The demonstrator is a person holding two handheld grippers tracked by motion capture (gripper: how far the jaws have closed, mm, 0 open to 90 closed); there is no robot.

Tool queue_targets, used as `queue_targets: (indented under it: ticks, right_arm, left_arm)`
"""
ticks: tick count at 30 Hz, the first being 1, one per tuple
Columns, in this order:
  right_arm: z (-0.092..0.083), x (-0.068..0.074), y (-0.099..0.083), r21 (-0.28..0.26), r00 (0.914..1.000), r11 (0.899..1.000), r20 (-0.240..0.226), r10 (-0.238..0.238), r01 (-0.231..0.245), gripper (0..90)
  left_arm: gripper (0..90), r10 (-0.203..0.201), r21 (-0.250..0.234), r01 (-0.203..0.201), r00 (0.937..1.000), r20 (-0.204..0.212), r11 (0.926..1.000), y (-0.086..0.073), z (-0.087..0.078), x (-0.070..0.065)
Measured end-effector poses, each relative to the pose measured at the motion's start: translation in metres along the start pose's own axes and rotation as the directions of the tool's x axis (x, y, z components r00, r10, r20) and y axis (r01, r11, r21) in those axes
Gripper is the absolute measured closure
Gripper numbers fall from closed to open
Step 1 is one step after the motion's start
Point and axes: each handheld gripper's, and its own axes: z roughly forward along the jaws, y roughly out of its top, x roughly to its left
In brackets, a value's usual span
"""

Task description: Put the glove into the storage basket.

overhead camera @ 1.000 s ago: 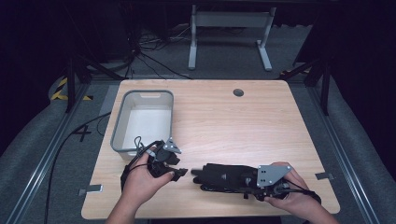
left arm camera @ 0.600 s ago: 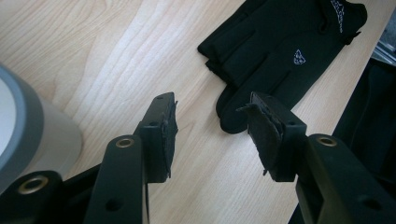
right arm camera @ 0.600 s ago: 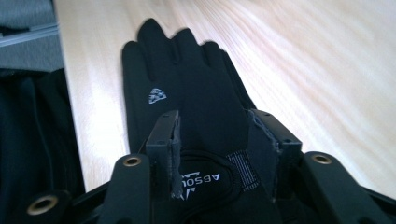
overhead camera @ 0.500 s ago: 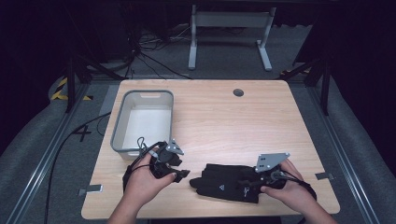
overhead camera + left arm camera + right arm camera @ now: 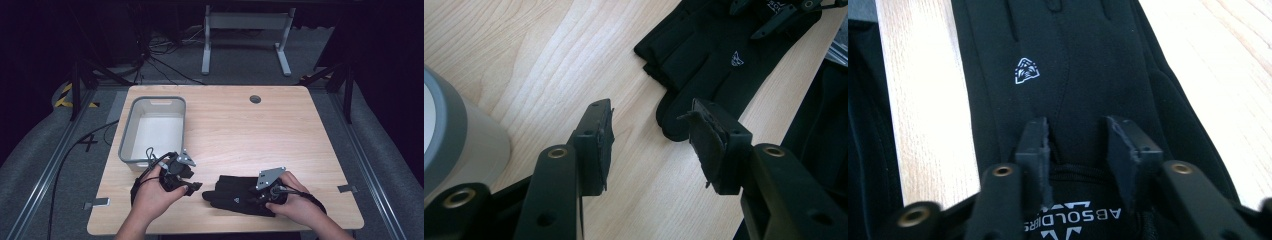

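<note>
A black glove [image 5: 232, 195] with a small white logo lies flat near the table's front edge. My right gripper [image 5: 256, 197] rests on its cuff end. In the right gripper view the jaws [image 5: 1079, 125] stand over the cuff of the glove [image 5: 1058, 60] with flat fabric in the gap; they have just been closing and the pads do not pinch it. My left gripper [image 5: 194, 181] hovers left of the glove's fingertips. Its jaws [image 5: 651, 112] are open over bare wood, with the glove [image 5: 704, 55] just beyond them.
A grey plastic bin [image 5: 155, 127] stands at the table's left, right behind the left hand, and its rounded corner [image 5: 454, 135] shows beside the left jaw. The wooden tabletop [image 5: 250, 135] has a cable hole [image 5: 255, 99] at the back. Metal frame legs stand beyond the table.
My right gripper has come down and a little left onto the glove's cuff, and its jaws have narrowed. The left gripper has stayed in place.
</note>
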Motion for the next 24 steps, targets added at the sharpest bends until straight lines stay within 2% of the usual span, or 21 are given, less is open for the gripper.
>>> queue_targets:
  ticks: [1, 5, 7, 13, 14, 19, 24]
  right_arm:
    - [-0.001, 0.002, 0.002, 0.005, 0.9998, 1.000, 0.003, -0.019, 0.019, 69.3]
    - [-0.003, 0.004, 0.005, 0.005, 0.9991, 0.999, 0.004, -0.041, 0.041, 74.2]
    - [-0.008, 0.002, 0.006, -0.019, 0.9995, 0.999, -0.007, -0.029, 0.029, 79.5]
    - [-0.024, -0.001, 0.008, -0.071, 0.9997, 0.997, -0.015, -0.018, 0.017, 83.4]
    - [-0.027, -0.001, 0.009, -0.083, 0.9998, 0.997, -0.015, -0.011, 0.010, 87.1]
    - [-0.042, -0.008, 0.016, -0.133, 0.9994, 0.991, -0.034, 0.003, -0.007, 87.2]
    - [-0.053, -0.014, 0.022, -0.146, 0.9994, 0.989, -0.034, -0.008, 0.003, 87.3]
  left_arm:
    - [52.6, 0.000, 0.000, 0.000, 1.0000, 0.003, 1.0000, 0.000, 0.000, 0.000]
    - [52.5, -0.004, 0.001, 0.004, 1.0000, 0.001, 1.0000, 0.000, 0.000, 0.001]
    - [52.6, -0.004, 0.001, 0.005, 1.0000, -0.003, 1.0000, -0.001, 0.001, 0.002]
    - [52.5, -0.007, -0.001, 0.007, 1.0000, -0.002, 1.0000, -0.001, 0.000, 0.002]
    - [52.5, -0.007, -0.001, 0.007, 1.0000, 0.000, 1.0000, -0.001, 0.000, 0.002]
    - [52.6, -0.008, -0.003, 0.008, 1.0000, 0.000, 1.0000, -0.001, 0.000, 0.002]
    - [52.6, -0.006, -0.004, 0.006, 1.0000, -0.002, 1.0000, -0.001, 0.000, 0.003]
